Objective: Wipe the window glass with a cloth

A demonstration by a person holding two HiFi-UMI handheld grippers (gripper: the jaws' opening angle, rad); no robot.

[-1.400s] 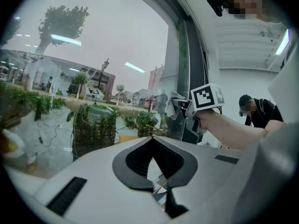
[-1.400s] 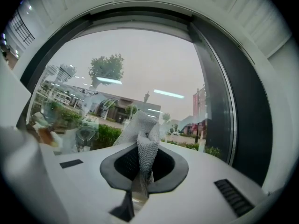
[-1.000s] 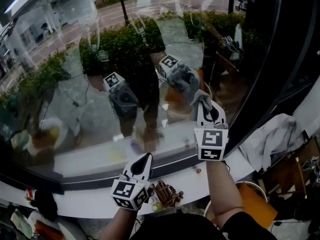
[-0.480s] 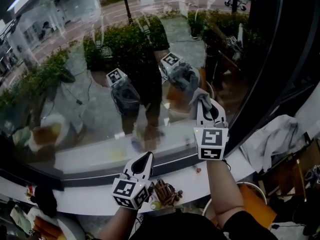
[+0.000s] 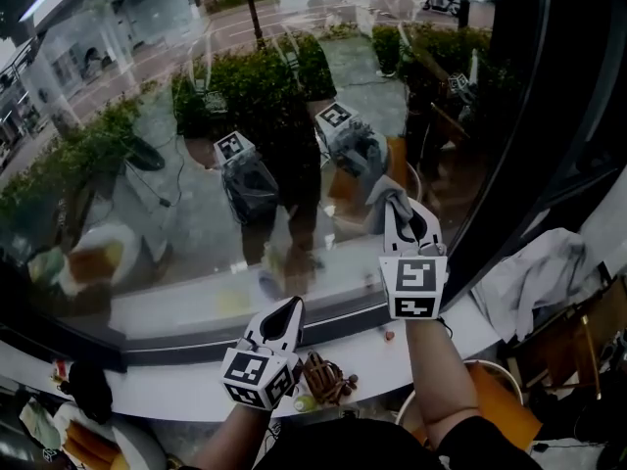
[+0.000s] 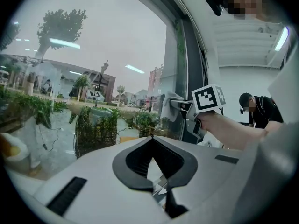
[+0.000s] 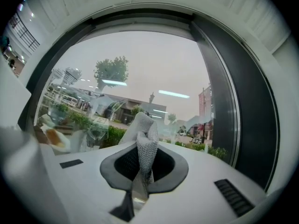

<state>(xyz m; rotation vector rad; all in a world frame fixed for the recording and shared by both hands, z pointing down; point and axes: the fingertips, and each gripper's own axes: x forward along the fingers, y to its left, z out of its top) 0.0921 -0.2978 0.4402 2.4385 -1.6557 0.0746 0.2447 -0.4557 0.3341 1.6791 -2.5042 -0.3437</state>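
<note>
Where the cloth sits: grey cloth [image 5: 388, 196] bunched at the tip of the right gripper [image 5: 396, 210], right of centre in the head view, its front against the window glass [image 5: 176, 164] where it meets its own reflection
Right gripper jaws: clamped on the cloth; in the right gripper view a mesh-textured fold stands upright between them and rises above the tips
Right gripper pose: raised on an outstretched arm, tip toward the pane, marker cube [image 5: 412, 286] facing the head camera
Left gripper [image 5: 287, 311]: low centre of the head view, above the white ledge [image 5: 167, 390], apart from the glass
Left gripper jaws: together, nothing between them in the left gripper view
Window frame [image 5: 519, 116]: dark, upper right of the head view, just right of the cloth
Glass: reflects both grippers; hedges and a street show beyond
Ledge: small brown object [image 5: 323, 378] just right of the left gripper, kind not clear
Lower right of head view: pale crumpled fabric [image 5: 534, 272]
Right edge of left gripper view: person in dark clothes [image 6: 261, 113], far back
</note>
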